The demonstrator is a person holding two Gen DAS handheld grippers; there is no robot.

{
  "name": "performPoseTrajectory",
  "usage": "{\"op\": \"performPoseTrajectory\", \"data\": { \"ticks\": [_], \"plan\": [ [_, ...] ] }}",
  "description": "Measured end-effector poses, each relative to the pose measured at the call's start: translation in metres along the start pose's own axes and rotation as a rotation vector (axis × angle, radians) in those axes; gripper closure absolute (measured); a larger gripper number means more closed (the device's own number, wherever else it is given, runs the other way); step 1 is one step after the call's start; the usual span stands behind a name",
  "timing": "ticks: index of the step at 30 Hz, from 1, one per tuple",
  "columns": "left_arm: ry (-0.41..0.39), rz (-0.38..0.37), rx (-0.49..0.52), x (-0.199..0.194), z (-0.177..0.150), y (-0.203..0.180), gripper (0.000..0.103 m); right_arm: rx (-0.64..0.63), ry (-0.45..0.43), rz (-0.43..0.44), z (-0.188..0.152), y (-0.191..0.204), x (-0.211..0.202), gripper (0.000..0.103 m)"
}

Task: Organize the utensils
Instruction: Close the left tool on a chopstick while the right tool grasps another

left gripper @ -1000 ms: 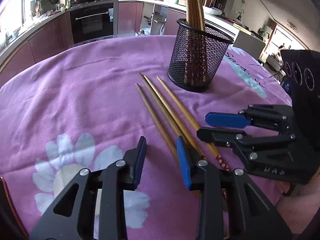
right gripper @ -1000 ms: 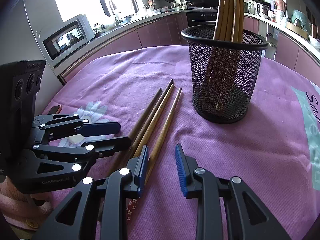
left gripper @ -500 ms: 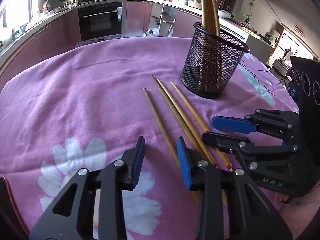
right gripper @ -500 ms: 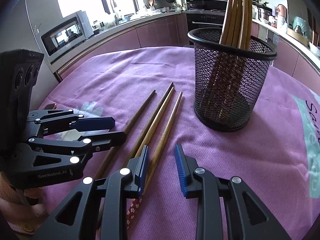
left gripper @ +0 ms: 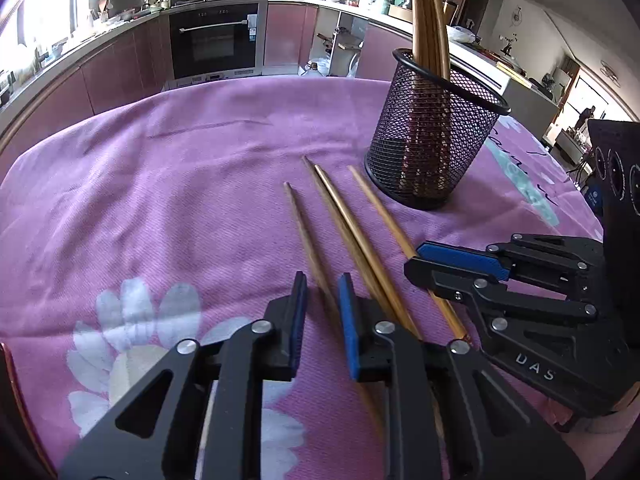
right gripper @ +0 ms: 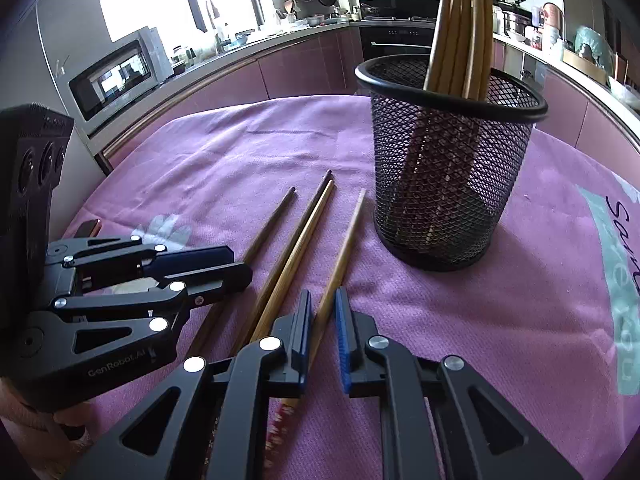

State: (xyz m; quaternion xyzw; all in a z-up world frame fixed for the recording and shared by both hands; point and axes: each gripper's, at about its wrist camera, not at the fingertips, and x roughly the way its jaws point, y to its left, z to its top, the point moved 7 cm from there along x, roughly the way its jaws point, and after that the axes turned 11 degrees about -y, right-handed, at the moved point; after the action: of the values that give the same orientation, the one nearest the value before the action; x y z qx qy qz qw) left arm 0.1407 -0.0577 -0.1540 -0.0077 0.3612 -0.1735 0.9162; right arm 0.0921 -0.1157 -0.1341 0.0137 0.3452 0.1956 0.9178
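Observation:
Several wooden chopsticks lie side by side on the purple cloth, pointing at a black mesh holder [left gripper: 432, 140] [right gripper: 448, 176] that stands with more chopsticks [right gripper: 460, 28] in it. My left gripper [left gripper: 322, 280] [right gripper: 239, 261] straddles the leftmost, darker chopstick [left gripper: 304, 232] [right gripper: 272, 220]. Its jaws are closing, with a small gap showing on each side of the stick. My right gripper [right gripper: 323, 294] [left gripper: 414, 258] is closing onto the rightmost chopstick [right gripper: 348, 240] [left gripper: 380, 212], and its blue pads sit against both sides near the thick patterned end. A middle pair [left gripper: 344, 220] lies untouched between the two.
The purple tablecloth [left gripper: 160, 200] has a white flower print at the near left and teal lettering [right gripper: 616, 280] at the right. The two grippers sit close together, side by side. Kitchen counters, an oven [left gripper: 216, 40] and a microwave [right gripper: 116, 76] ring the table.
Both pairs of jaws have narrowed. The left now has the leftmost chopstick between its pads. The right has closed in on the rightmost chopstick. Neither hand has travelled much.

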Motion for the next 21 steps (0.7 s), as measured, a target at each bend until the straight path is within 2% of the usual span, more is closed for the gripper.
{"op": "performPoseTrajectory", "data": {
  "ticks": [2, 21],
  "plan": [
    [0.001, -0.006, -0.008, 0.0, 0.0, -0.002, 0.091, 0.008, -0.001, 0.0, 0.0, -0.002, 0.0, 0.097],
    [0.001, -0.02, -0.067, -0.002, 0.001, -0.003, 0.093, 0.026, -0.049, 0.044, 0.007, 0.002, -0.017, 0.098]
  ]
}}
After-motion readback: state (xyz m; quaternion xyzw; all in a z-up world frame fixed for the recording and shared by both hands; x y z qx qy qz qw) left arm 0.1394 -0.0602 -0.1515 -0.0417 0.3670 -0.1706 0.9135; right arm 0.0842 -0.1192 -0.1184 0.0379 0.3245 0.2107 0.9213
